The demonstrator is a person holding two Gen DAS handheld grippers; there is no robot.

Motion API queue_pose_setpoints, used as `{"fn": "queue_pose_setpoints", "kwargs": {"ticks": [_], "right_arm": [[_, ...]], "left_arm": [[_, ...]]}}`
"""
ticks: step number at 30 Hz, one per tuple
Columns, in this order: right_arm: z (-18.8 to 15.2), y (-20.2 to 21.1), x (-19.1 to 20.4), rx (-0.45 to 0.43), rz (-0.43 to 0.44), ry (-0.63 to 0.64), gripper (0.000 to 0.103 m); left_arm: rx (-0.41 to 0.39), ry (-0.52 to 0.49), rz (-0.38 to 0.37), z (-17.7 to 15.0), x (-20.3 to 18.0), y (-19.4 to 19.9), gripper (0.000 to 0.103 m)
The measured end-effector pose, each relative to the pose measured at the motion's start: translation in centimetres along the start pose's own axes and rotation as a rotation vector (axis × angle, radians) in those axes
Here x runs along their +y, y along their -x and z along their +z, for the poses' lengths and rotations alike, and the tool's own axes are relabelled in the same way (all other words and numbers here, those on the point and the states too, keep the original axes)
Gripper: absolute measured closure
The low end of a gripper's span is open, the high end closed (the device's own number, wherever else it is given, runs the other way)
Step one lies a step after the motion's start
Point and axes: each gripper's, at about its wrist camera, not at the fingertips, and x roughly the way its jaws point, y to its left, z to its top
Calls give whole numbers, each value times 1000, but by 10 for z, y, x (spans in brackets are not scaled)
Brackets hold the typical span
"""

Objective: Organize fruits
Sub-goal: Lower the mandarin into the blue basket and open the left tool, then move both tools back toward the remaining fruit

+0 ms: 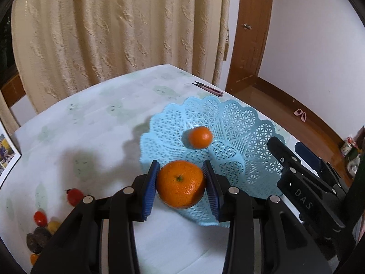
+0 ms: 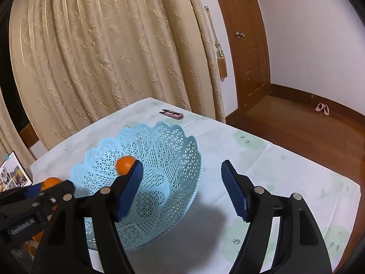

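My left gripper (image 1: pixel 181 183) is shut on a large orange mandarin (image 1: pixel 180 183), held over the near rim of a light blue lattice basket (image 1: pixel 239 123). A smaller mandarin (image 1: pixel 200 137) lies inside the basket. In the right wrist view my right gripper (image 2: pixel 182 188) is open and empty above the basket (image 2: pixel 173 146), with the small mandarin (image 2: pixel 124 164) partly hidden behind its left finger. The left gripper with its mandarin (image 2: pixel 51 182) shows at the left edge there. The right gripper's body (image 1: pixel 303 182) shows at the right in the left wrist view.
Cherry tomatoes (image 1: pixel 74 196) and other small fruits (image 1: pixel 38 237) lie on the table's left side. Pink snips (image 1: pixel 208 89) lie near the far edge by the curtain. A photo frame (image 2: pixel 13 175) stands at the left. The table is covered by a pale patterned cloth (image 1: pixel 91 125).
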Motion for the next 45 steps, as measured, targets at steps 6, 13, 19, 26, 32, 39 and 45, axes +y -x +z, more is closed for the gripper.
{"fn": "queue_pose_setpoints", "kwargs": {"ticks": [6, 13, 19, 26, 32, 39, 45], "right_arm": [[1, -2, -1, 2, -4, -14, 29], [2, -1, -4, -11, -11, -28, 24], [2, 0, -9, -25, -18, -58, 19], [3, 4, -17, -53, -14, -102, 13], [4, 9, -19, -83, -5, -130, 12], [3, 19, -14, -93, 21, -134, 11], [-4, 32, 3, -90, 73, -119, 11]], "left_arm": [[1, -5, -15, 0, -4, -4, 63], [-7, 2, -18, 2, -3, -2, 63], [-23, 11, -16, 5, -4, -1, 54], [-129, 0, 11, 11, -4, 22, 13], [-188, -33, 65, 11, -1, 37, 12], [-194, -17, 94, 6, 18, 48, 12], [-193, 56, 135, -3, 65, 65, 12]]}}
